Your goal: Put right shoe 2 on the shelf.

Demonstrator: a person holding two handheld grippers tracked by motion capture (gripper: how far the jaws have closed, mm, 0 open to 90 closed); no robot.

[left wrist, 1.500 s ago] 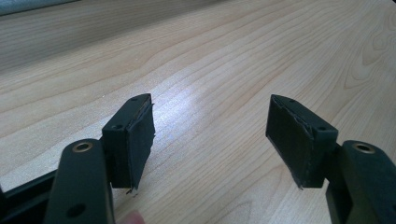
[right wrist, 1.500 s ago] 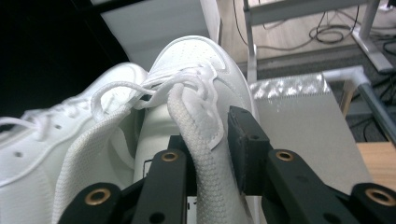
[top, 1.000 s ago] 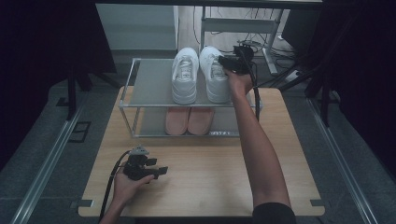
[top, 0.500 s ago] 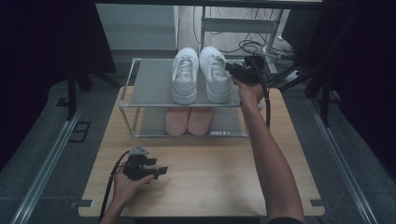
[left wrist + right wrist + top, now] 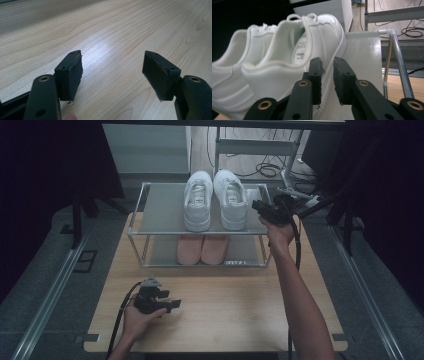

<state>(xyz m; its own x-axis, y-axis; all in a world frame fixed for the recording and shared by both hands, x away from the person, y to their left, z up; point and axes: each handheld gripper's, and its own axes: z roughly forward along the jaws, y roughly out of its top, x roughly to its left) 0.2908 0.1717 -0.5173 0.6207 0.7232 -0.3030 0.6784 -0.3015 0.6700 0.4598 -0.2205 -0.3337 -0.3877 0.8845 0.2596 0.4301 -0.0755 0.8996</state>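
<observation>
A pair of white sneakers (image 5: 215, 202) stands on the top shelf of a metal-framed rack (image 5: 160, 215), toes pointing away. A pair of pink shoes (image 5: 202, 249) lies on the lower shelf. My right gripper (image 5: 260, 207) hovers at the rack's right end, just right of the nearer white sneaker (image 5: 319, 37) and aimed at its heel side. Its jaws have just been closing and stand a narrow gap apart (image 5: 327, 77) with nothing between them. My left gripper (image 5: 172, 305) rests on the wooden table (image 5: 112, 30), jaws wide open (image 5: 112, 75) and empty.
The rack stands at the table's far edge. Cables and a metal frame lie on the floor behind it (image 5: 265, 167). Bare wood (image 5: 230, 295) stretches between the rack and the near edge. Dark curtains flank both sides.
My right hand has drawn back to the right, off the right white sneaker toward the rack's right end, with its jaws narrower. My left hand has stayed put.
</observation>
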